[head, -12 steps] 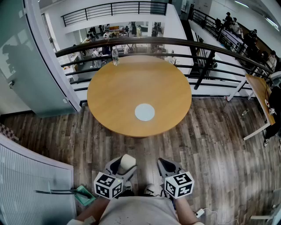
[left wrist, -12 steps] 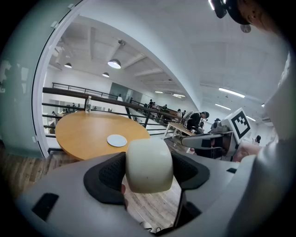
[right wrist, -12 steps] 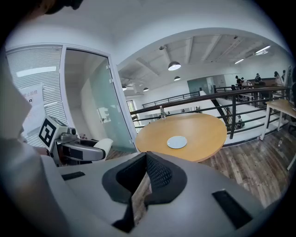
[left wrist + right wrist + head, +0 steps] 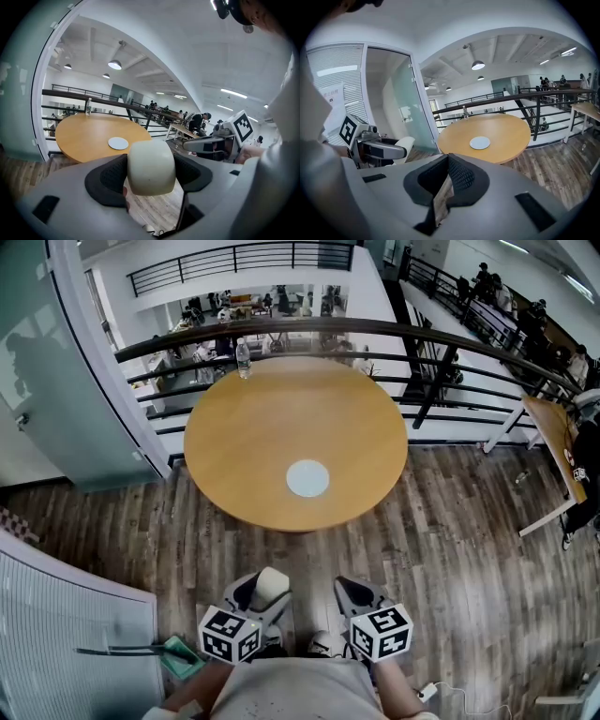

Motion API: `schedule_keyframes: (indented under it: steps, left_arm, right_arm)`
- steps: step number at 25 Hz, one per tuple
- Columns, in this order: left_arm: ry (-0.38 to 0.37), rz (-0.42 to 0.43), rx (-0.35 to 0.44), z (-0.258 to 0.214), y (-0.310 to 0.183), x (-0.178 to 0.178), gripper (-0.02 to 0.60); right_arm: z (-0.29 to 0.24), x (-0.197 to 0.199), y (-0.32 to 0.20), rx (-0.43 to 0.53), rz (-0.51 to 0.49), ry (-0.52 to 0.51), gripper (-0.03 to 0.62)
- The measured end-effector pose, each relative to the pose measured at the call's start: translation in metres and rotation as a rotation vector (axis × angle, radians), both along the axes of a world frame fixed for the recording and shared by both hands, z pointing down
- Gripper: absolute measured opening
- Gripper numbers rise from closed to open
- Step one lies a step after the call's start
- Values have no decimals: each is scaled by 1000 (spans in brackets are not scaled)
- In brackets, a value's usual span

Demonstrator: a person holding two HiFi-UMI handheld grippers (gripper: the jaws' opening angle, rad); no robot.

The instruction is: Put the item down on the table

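Wood floor (image 4: 450,521), round tabletop (image 4: 281,418) set by railing (image 4: 394,331). White disc (image 4: 307,478) seen on it, bottle (image 4: 244,358) at far edge. Cream item (image 4: 151,168) clamped in left gripper (image 4: 260,592), held over floor, well short of tabletop. Right gripper (image 4: 448,183) clenched, nothing held.

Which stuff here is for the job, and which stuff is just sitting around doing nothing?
For the job:
- white item, gripped in the left hand-held gripper
- round table, where it should go

Just lying about:
- bottle at the table's far edge
- white disc on the table
- desk off to the right
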State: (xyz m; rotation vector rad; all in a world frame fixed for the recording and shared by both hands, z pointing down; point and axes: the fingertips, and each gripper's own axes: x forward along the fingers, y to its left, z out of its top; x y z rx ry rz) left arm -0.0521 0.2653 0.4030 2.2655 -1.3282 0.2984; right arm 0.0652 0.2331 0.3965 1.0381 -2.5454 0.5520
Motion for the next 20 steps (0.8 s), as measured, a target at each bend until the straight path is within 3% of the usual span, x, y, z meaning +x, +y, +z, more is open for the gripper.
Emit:
schedule_keyframes:
  steps: [12,20]
  left_arm:
    - [0,11,0,-1,1,-16,324]
    - [-5,38,24,-4,2,-45,324]
  right_arm:
    - [-3,-6,-2,-15,57,-32,25]
    - [-10,-24,-5,4,112,-14,25]
